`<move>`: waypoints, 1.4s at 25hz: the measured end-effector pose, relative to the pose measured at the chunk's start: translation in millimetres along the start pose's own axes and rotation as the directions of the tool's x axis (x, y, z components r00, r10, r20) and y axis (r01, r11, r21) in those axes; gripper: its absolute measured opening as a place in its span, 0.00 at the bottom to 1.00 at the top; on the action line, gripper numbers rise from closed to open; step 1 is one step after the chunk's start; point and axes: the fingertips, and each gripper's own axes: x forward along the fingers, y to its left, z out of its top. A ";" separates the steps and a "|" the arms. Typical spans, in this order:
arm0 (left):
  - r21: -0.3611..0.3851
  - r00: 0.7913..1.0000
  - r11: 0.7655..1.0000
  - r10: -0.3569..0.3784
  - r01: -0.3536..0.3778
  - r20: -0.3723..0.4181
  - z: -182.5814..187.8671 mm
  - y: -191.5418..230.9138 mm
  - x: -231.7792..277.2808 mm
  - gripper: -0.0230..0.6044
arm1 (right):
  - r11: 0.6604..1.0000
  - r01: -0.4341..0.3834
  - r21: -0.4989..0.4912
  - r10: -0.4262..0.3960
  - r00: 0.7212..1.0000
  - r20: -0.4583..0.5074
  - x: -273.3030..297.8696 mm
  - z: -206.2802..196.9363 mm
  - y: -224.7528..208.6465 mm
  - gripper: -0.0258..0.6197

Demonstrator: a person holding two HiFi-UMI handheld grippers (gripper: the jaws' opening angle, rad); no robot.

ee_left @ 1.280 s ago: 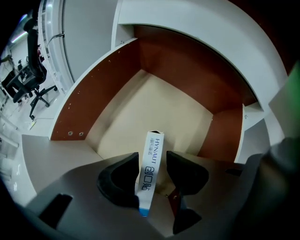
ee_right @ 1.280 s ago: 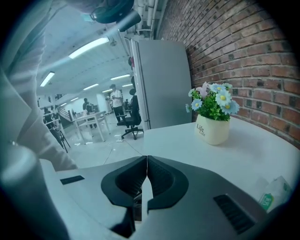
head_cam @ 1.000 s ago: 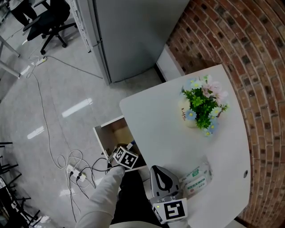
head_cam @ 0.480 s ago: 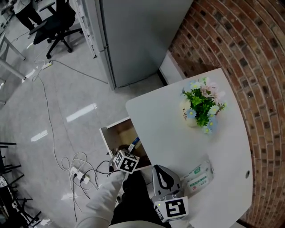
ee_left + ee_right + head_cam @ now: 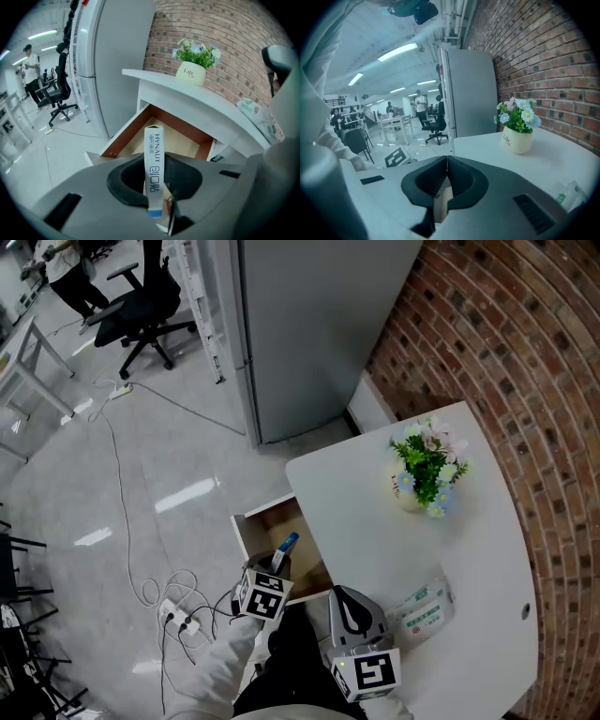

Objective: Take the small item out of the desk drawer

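Your left tool [image 5: 277,568] had just narrowed its jaws onto the slim white box [image 5: 153,159] and raised it, upright, above the open drawer [image 5: 251,527] at the table's [image 5: 403,540] left edge. Your right tool [image 5: 354,617] stayed closed and empty over the table's near edge. The box looked all but out, so the task seemed nearly done.

The head view looks steeply down from above the desk's [image 5: 394,549] near edge, taking in its top, the open drawer [image 5: 272,521] and the floor [image 5: 141,456]. The left gripper view sits low, close over the drawer, facing the desk's front edge. The right gripper view looks nearly level across the top. All three share the pot [image 5: 407,494], cabinet [image 5: 319,324] and brick wall [image 5: 506,362].
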 end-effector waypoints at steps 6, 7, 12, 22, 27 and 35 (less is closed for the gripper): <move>-0.010 0.996 1.000 0.028 -0.027 0.084 15.5 5.1 -45.5 0.16 | 1.000 0.004 -0.014 -0.004 1.000 0.020 -5.9 8.2 10.6 0.08; -0.009 0.995 0.999 0.033 -0.032 0.098 18.0 5.5 -53.0 0.16 | 1.000 0.006 -0.012 -0.006 1.000 0.020 -6.8 8.3 11.4 0.08; -0.001 0.983 0.998 0.061 -0.062 0.175 34.0 7.1 -95.1 0.16 | 1.000 0.011 -0.025 -0.010 0.999 0.032 -14.0 11.3 17.3 0.08; -0.008 0.946 0.990 0.135 -0.139 0.294 52.5 10.9 -159.5 0.16 | 0.999 -0.014 -0.044 0.016 0.998 0.064 -23.7 22.8 35.0 0.08; -0.023 0.925 0.987 0.159 -0.161 0.346 52.6 7.0 -191.6 0.16 | 1.000 -0.015 -0.006 0.016 0.996 0.082 -31.0 27.5 42.2 0.08; -0.059 0.889 0.980 0.197 -0.190 0.413 47.5 6.8 -233.6 0.16 | 0.999 -0.027 -0.025 0.029 0.995 0.093 -37.9 27.3 56.8 0.08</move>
